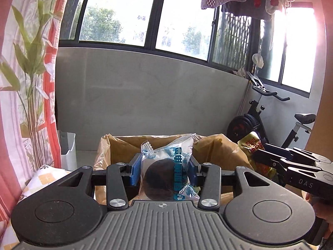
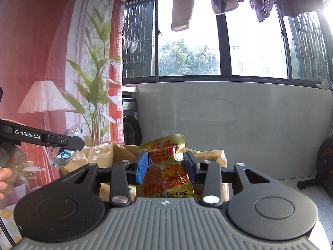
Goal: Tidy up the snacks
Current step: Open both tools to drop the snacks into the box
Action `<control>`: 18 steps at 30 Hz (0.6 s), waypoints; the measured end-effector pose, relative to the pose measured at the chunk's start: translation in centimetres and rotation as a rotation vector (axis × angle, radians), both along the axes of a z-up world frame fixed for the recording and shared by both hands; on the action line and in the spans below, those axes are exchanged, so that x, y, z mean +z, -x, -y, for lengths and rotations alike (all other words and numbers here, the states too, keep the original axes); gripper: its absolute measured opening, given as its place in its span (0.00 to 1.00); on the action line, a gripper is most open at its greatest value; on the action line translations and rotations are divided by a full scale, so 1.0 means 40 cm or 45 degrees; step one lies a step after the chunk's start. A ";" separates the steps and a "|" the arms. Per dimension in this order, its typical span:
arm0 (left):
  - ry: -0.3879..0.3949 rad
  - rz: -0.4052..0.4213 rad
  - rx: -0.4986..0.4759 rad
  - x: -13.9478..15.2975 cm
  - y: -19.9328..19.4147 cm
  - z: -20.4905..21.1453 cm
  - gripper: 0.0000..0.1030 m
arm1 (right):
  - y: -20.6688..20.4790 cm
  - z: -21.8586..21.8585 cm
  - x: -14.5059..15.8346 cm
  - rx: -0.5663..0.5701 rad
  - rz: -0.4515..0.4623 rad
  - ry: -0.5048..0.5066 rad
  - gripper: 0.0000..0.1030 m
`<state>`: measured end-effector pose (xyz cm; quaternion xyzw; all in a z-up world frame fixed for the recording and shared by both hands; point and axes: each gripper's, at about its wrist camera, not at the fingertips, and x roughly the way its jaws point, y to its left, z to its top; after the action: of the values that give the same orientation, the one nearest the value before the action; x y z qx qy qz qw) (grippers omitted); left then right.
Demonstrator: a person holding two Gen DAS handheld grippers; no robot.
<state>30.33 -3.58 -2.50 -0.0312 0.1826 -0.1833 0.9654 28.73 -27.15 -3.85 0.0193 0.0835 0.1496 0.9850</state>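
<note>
The left hand-held gripper is clamping a clear-wrapped dark cake at lower centre, above the cardboard box. The right hand-held gripper is pinching a gold snack pouch at lower centre. Each packet should probably be carried well over the rim before being released.

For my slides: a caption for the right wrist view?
Right gripper clamps a gold snack pouch above an open cardboard box.

Window with laundry hung above; plant by red curtain; lamp left; exercise bike right; grey wall.
</note>
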 end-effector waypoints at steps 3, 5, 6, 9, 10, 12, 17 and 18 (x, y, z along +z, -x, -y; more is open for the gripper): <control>0.009 -0.021 0.011 -0.004 -0.046 0.011 0.46 | -0.073 0.006 -0.013 -0.018 -0.072 -0.026 0.40; -0.005 -0.041 0.025 -0.015 -0.072 0.022 0.46 | -0.109 0.008 -0.029 -0.028 -0.128 -0.047 0.41; -0.016 -0.058 0.029 -0.024 -0.090 0.024 0.46 | -0.119 0.009 -0.036 -0.035 -0.146 -0.051 0.43; -0.035 -0.112 0.043 -0.047 -0.123 0.027 0.48 | -0.128 0.012 -0.052 -0.049 -0.175 -0.065 0.45; -0.034 -0.124 0.048 -0.052 -0.127 0.026 0.50 | -0.128 0.015 -0.055 -0.052 -0.179 -0.076 0.45; -0.031 -0.130 0.057 -0.055 -0.126 0.016 0.56 | -0.124 0.026 -0.055 -0.049 -0.193 -0.096 0.48; -0.066 -0.112 0.080 -0.037 -0.096 0.001 0.60 | -0.085 0.044 -0.048 -0.059 -0.182 -0.084 0.48; -0.069 -0.114 0.084 -0.030 -0.087 -0.003 0.60 | -0.074 0.047 -0.047 -0.062 -0.178 -0.085 0.48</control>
<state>33.80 -3.46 -3.71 -0.0194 0.2294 -0.1449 0.9623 31.70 -29.04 -5.72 0.0644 0.1465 0.1267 0.9789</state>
